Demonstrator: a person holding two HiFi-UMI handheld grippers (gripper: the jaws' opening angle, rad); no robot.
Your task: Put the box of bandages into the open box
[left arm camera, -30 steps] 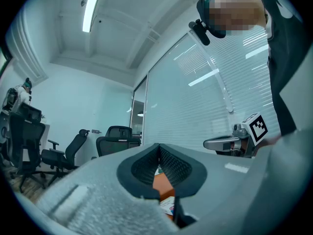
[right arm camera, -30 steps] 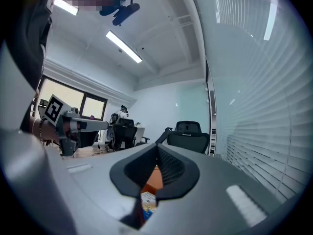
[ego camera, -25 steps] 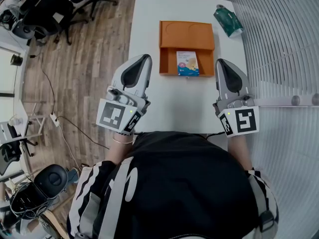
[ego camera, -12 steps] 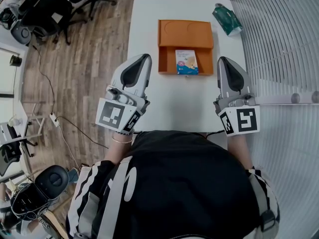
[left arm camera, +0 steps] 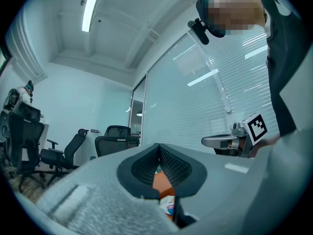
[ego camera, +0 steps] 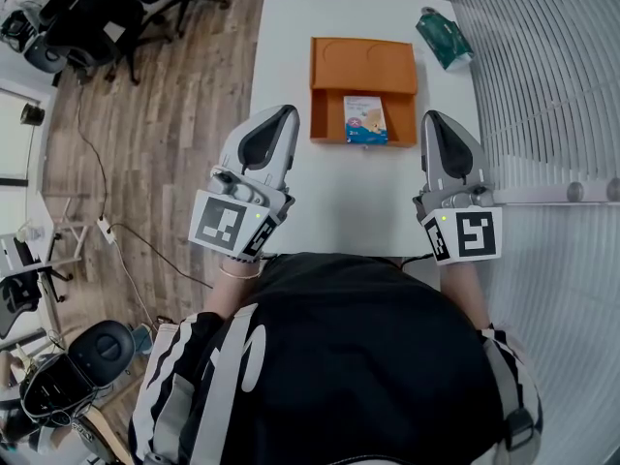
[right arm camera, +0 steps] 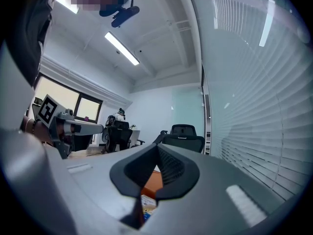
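Note:
An orange open box lies on the white table, its lid flap folded back toward the far side. The box of bandages lies flat inside its near compartment. My left gripper hovers at the table's left edge, level with the box's near left corner, shut and empty. My right gripper hangs just right of the box, also shut and empty. In the left gripper view the jaws meet, with the orange box and the bandage box showing below them. The right gripper view shows the same.
A green packet lies at the table's far right corner. Office chairs stand on the wooden floor to the left. A wall of slatted blinds runs along the right. The person's torso fills the near edge.

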